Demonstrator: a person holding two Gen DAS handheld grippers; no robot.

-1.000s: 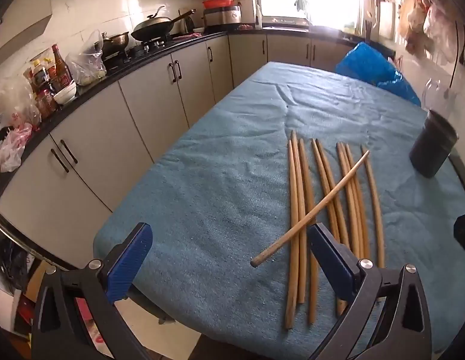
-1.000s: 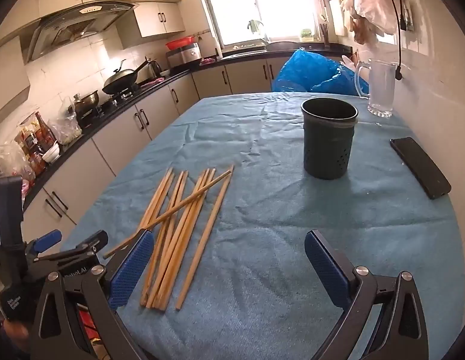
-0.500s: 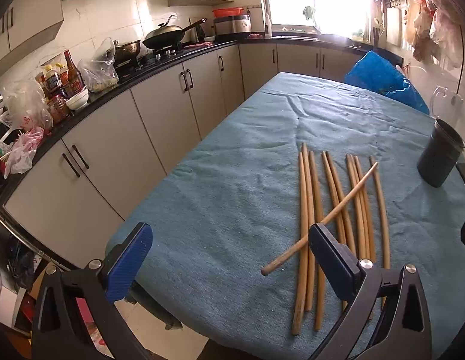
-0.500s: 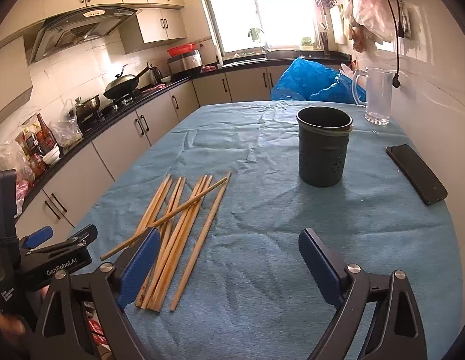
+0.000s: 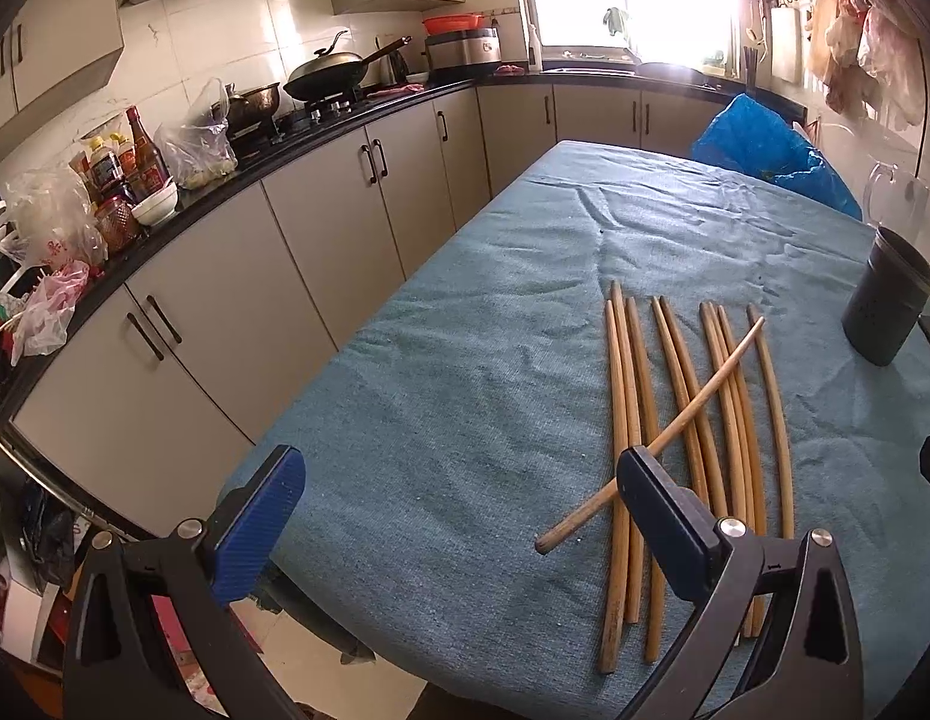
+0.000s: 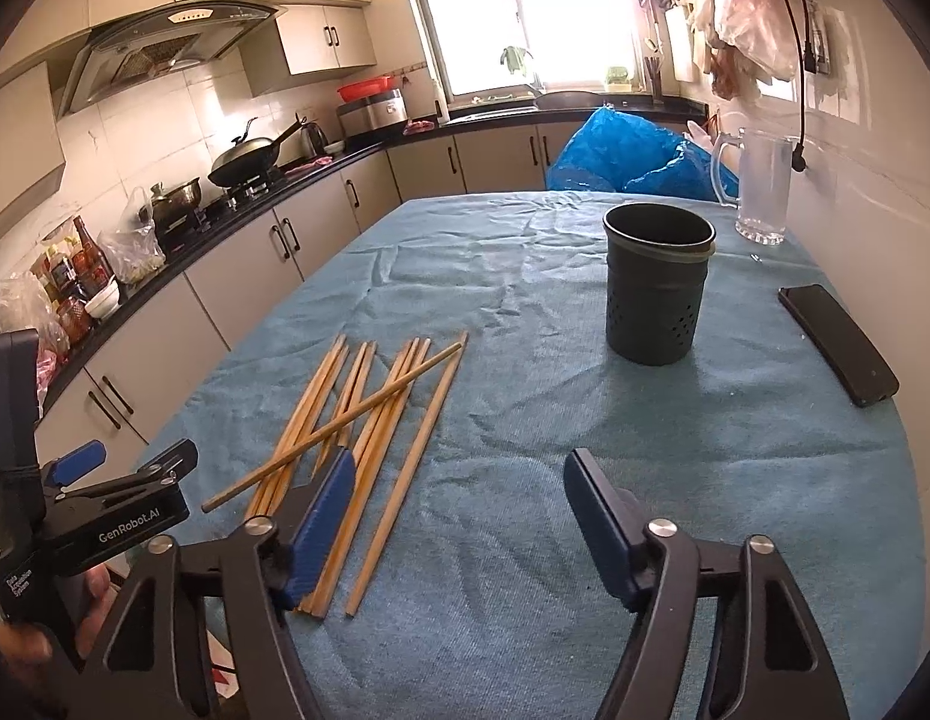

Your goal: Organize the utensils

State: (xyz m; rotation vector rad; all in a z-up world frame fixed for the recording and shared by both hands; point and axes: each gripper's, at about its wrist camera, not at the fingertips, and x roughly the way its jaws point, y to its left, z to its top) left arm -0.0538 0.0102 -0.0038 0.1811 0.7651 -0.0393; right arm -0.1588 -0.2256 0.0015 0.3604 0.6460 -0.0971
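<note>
Chopsticks (image 6: 369,420) lie in a loose row on the blue table cloth (image 6: 525,540), roughly nine side by side running from six toward twelve o'clock, and one crossing chopstick (image 6: 339,423) rides diagonally over the pack, its thick end down at seven o'clock and its tip up at one. Off to the left, the left gripper (image 5: 459,516) hangs just above the near table edge with jaws spread wide and nothing between them, its right pad sitting over the near ends of the row. Moving right, the right gripper (image 6: 459,516) is likewise parted and empty, its left finger over the low ends of the sticks, the rest of it above bare cloth. Further on at two o'clock stands the dark perforated holder (image 6: 657,288), upright, mouth open, well apart from the sticks, with nothing visible above its rim. A black phone (image 6: 837,342) lies flat at the far right and a glass pitcher (image 6: 759,186) stands beyond the holder. The risk from here, likely, is that crossed stick: a pinch on the row underneath could lever it off and roll it toward the near edge, and thin round wood may twist out of flat pads. Readable print: "GenRobot.AI" on the left tool's body in the right wrist view; the smaller lettering lower down is too fine to read.
</note>
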